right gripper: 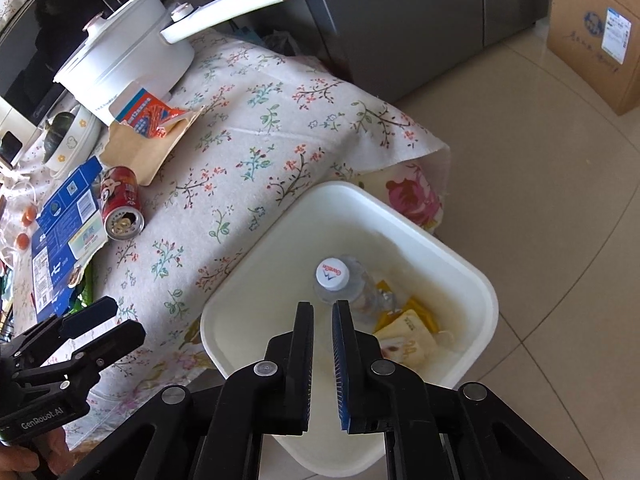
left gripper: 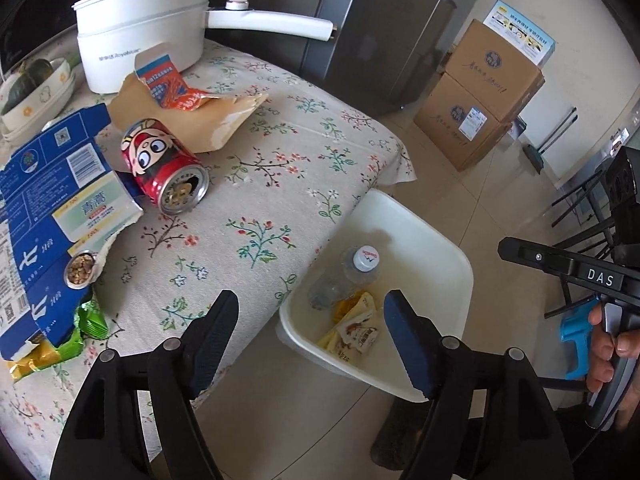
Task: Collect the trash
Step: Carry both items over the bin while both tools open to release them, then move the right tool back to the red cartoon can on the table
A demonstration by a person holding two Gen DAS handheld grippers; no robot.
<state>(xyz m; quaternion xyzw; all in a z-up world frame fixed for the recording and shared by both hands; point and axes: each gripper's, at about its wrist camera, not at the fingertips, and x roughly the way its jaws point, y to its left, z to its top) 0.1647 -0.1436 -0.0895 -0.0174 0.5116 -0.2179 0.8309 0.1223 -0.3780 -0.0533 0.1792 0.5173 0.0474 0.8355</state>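
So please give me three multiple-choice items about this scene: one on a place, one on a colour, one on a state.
1. Where is the plastic bottle?
A. on the tablecloth
B. inside the white bin
C. on the floor

2. What colour is the drink can lying on the tablecloth?
A. red
B. green
C. silver all over

3. How is the left gripper?
A. shut on the can
B. open, holding nothing
C. shut on a wrapper

Answers: B, the bottle lies in the bin among wrappers; A, its body is red with a cartoon face; B, its fingers stand wide apart with nothing between them.
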